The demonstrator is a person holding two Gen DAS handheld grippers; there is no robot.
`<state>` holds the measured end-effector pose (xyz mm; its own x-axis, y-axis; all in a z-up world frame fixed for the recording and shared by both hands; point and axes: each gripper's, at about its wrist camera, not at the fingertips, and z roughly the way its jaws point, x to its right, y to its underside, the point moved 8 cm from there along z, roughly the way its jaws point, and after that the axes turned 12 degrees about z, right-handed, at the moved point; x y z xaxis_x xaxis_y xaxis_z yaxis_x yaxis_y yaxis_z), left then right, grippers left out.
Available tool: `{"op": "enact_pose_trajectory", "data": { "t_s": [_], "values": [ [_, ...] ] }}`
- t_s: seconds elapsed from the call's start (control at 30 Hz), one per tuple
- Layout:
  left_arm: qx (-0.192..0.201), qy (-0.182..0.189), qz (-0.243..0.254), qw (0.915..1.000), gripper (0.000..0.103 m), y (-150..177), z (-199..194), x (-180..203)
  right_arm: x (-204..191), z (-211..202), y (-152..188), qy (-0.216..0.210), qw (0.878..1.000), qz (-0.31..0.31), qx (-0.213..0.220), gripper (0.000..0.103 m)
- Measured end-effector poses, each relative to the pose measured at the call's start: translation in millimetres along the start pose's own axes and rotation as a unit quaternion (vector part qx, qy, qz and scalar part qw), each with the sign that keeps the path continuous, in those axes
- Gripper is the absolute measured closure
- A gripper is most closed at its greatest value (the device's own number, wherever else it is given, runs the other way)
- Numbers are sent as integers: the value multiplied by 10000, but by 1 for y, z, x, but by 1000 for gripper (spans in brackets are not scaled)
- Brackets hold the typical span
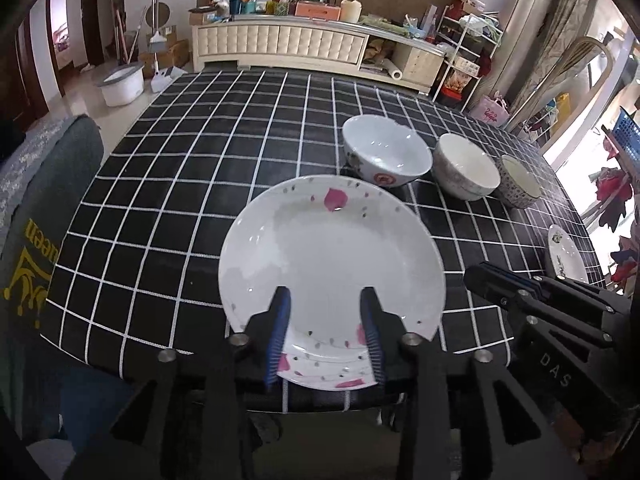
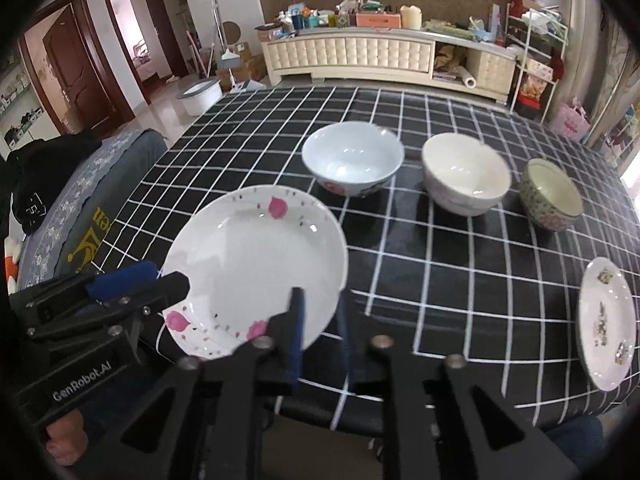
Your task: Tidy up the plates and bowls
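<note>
1. Across both wrist views, your black grid-checked tablecloth (image 1: 192, 184) covered the table and carried all the crockery.
2. At the near edge lay the large white plate with pink petals (image 1: 332, 256), flat on the cloth; from the left wrist camera it sat dead centre, at about 12 o'clock from your left gripper.
3. Beyond that plate, from about 1 to 2 o'clock, three bowls stood upright in a row: the white bowl with a red mark (image 1: 386, 156), the plain white bowl (image 1: 466, 168) beside it, and the small patterned bowl (image 1: 518, 182) at the end. Whether the bowls touched each other you could not tell.
4. At 3 o'clock, near the right edge of the cloth, lay the small floral plate (image 2: 606, 322), well apart from the rest.
5. Your left gripper (image 1: 326, 300) hovered above the near rim of the large plate, jaws parted, nothing pinched between the blue pads.
6. Your right gripper (image 2: 320, 300) stood over the large plate's right rim, jaws likewise apart and empty.
</note>
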<state>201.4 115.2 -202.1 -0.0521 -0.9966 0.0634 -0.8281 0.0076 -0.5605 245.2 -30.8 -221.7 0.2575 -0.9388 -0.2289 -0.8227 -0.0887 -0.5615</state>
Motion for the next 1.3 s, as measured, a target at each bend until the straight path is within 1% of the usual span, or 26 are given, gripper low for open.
{"op": "enact_pose_trajectory", "data": {
  "t_s": [0.03,0.07,0.1,0.13,0.17,0.27,0.3,0.37,0.5,0.53,0.6,0.77,1.03,1.17,1.3],
  "values": [
    [22,2,21,10000,67,-2,-2,3,4,-5,-2,25,10000,23,76,59],
    [35,-4,40,10000,67,-3,-4,6,9,-11,-4,51,9999,44,148,50],
    [55,-9,68,10000,67,-5,-7,10,13,-16,-6,72,9997,62,215,46],
    [85,-7,113,9999,67,-8,-10,15,17,-21,-9,102,9995,81,281,39],
    [99,-12,139,9999,67,-10,-11,18,23,-26,-11,126,9992,107,363,35],
    [181,-22,262,9995,67,-19,-18,33,43,-45,-18,186,9978,236,587,28],
    [214,-6,319,9993,65,-23,-20,40,51,-51,-20,203,9973,293,647,26],
    [266,5,401,9988,59,-28,-23,52,65,-61,-23,247,9963,384,734,23],
    [345,88,687,9970,58,-40,-28,85,101,-79,-26,376,9936,601,874,18],
    [372,109,744,9965,56,-43,-29,94,111,-83,-26,416,9930,652,895,18],
    [423,159,829,9955,44,-50,-29,110,129,-89,-25,524,9916,738,925,17],
    [491,333,1123,9919,44,-64,-26,158,178,-106,-28,793,9872,977,981,17],
    [384,622,1549,9852,44,-85,-10,231,244,-130,-32,1100,9792,1334,1058,16],
    [352,701,1744,9815,44,-99,0,263,275,-133,-33,1235,9755,1508,1015,16],
    [274,752,1854,9794,44,-108,11,286,307,-134,-33,1372,9720,1661,939,16]
  ]
}}
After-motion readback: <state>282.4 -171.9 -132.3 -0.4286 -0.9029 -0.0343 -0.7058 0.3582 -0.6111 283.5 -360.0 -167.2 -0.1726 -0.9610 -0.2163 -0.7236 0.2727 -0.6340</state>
